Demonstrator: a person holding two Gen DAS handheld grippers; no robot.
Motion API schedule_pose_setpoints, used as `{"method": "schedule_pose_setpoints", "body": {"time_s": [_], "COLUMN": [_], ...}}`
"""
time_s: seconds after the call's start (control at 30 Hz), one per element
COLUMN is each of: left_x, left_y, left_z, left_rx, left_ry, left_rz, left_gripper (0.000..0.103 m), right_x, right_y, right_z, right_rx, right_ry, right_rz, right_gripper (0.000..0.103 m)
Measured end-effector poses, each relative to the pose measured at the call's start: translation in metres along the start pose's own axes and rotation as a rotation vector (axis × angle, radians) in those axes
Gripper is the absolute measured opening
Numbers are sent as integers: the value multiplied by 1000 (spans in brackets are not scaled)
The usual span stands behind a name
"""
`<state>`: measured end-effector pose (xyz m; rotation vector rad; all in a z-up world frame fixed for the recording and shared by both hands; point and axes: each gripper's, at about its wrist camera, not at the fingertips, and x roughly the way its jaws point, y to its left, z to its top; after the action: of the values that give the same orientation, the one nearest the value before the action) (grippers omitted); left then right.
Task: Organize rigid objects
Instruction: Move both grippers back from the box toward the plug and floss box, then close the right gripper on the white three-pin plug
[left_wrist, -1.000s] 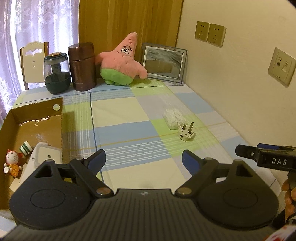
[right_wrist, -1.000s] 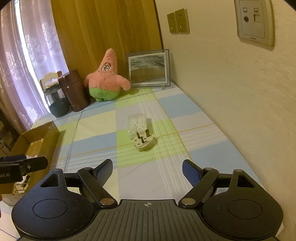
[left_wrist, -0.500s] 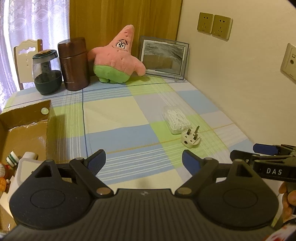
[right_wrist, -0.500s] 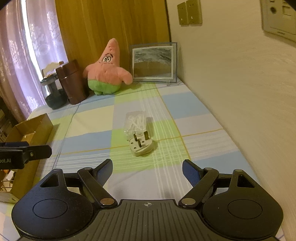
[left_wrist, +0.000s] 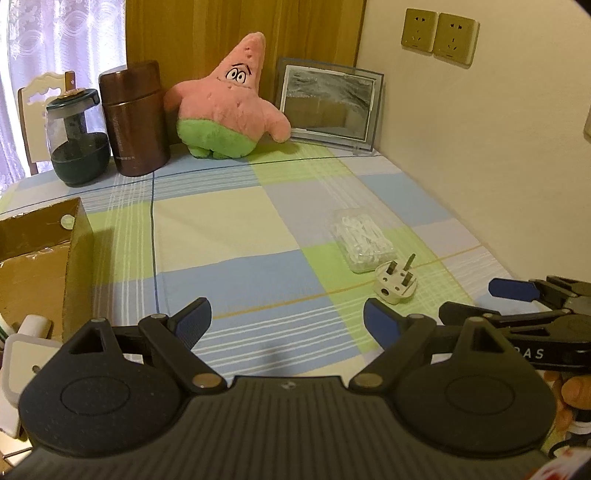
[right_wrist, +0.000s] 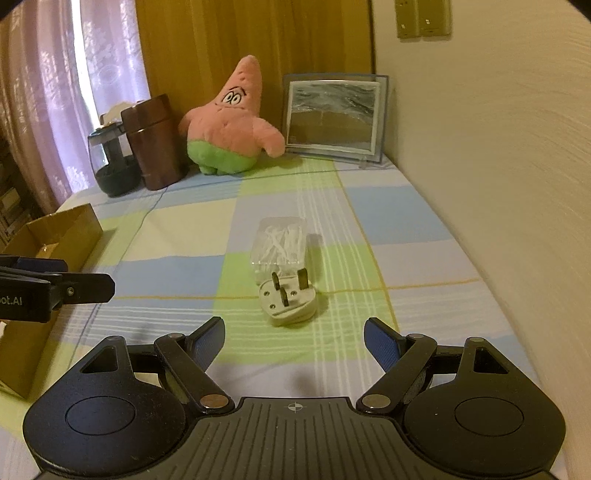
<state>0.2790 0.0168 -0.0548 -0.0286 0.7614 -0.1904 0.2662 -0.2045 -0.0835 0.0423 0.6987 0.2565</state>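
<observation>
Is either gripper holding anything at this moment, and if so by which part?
Nothing is held. The left gripper and the right gripper are both open and empty; the white plug lies untouched on the tablecloth ahead of the right one.

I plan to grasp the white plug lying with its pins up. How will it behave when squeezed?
The white three-pin plastic plug looks hard, so probably stiff. Its smooth rounded sides may slip. Lying flat on the checked tablecloth, it seems unlikely to roll.

White letters "AS" show on the black right tongs (left_wrist: 517, 295) in the left wrist view, perhaps the end of a longer word. The black left tongs (right_wrist: 66, 284) carry "ot.AI", cut off by the frame edge.
</observation>
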Motion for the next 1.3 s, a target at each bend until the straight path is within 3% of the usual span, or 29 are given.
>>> {"method": "schedule_pose_setpoints", "body": {"time_s": [0.6, 0.87, 1.07, 1.3], "left_x": [41, 52, 58, 61], "left_y": [1, 0, -1, -1], "left_z": [7, 7, 6, 5], "left_rx": [0, -8, -6, -9], "left_ry": [-1, -2, 3, 5], "left_rz": [-7, -14, -19, -13], "left_gripper": [87, 87, 87, 87], "right_x": [75, 89, 93, 93], "right_y": [-4, -4, -3, -3], "right_z": [6, 4, 5, 6], "right_rx": [-114, -153, -152, -162], "right_ry": [26, 17, 20, 26], "right_rz": [58, 65, 70, 59], "right_gripper": [79, 66, 50, 47]}}
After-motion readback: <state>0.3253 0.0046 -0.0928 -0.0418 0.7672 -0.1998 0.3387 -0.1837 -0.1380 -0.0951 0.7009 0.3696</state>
